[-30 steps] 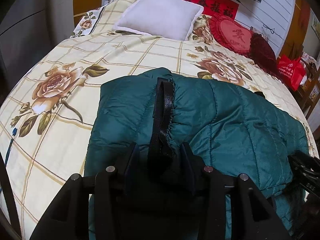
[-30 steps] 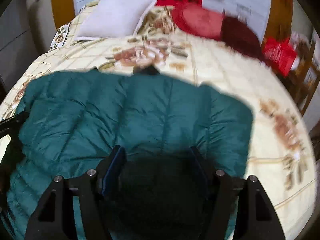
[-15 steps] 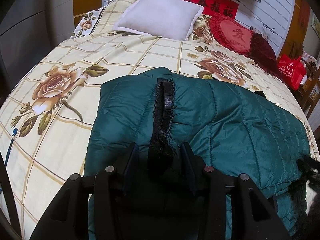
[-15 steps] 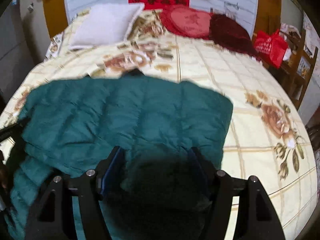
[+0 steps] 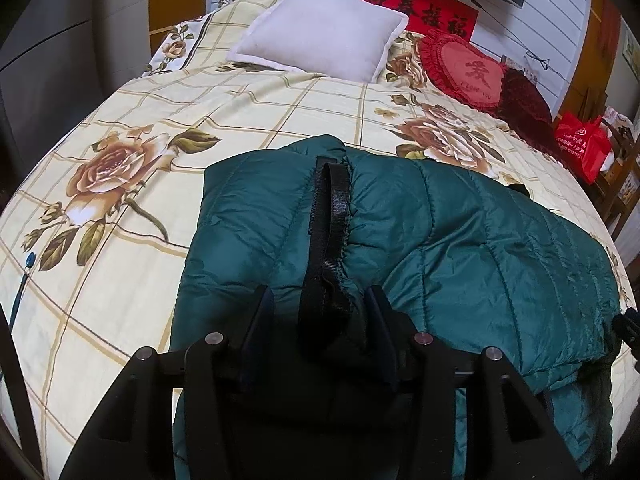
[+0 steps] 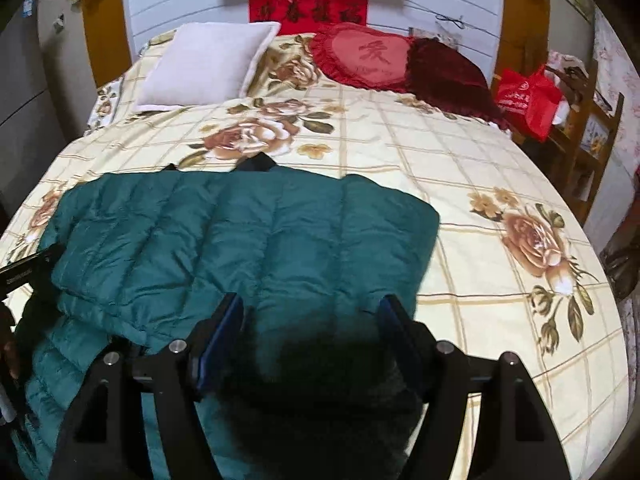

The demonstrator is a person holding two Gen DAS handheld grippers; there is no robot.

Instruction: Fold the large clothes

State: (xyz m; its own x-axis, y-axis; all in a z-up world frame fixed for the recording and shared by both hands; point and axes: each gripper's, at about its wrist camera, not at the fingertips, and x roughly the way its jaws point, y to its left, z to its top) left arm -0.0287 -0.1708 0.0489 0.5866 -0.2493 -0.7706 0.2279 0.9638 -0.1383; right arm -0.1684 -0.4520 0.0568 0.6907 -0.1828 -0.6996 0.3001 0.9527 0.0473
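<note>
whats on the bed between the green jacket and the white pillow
Only bare floral bedspread lies between the green jacket and the white pillow, clearest in the right wrist view.

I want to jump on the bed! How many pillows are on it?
3. A white pillow at the head on the left, a red heart pillow in the middle, and a dark red pillow on the right. The green jacket might hide more.

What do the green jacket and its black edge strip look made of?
Green jacket: likely thin nylon or polyester shell with padded filling, given its slight sheen and puffy stitched channels. Black strip: probably woven tape or zipper binding, matte and flat; too unclear to confirm.
</note>
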